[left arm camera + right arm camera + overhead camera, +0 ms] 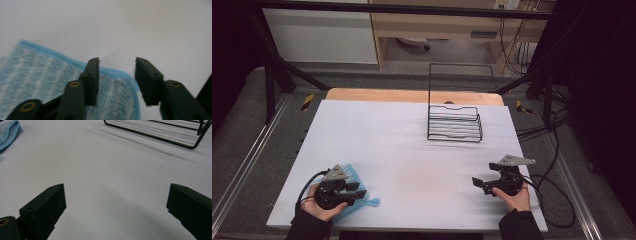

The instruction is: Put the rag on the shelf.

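Blue striped cloth lies flat at the near left corner of the white table, under my left gripper, whose jaws stand partly apart over its edge, pinching nothing. My right gripper waits wide open, well apart. I judge the wire rack is where the cloth will hang.

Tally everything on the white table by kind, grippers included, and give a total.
Blue striped cloth: 1
Black wire rack: 1
Handheld grippers: 2, the left gripper over the cloth with its jaws apart, the right gripper open above bare table
Total: 4
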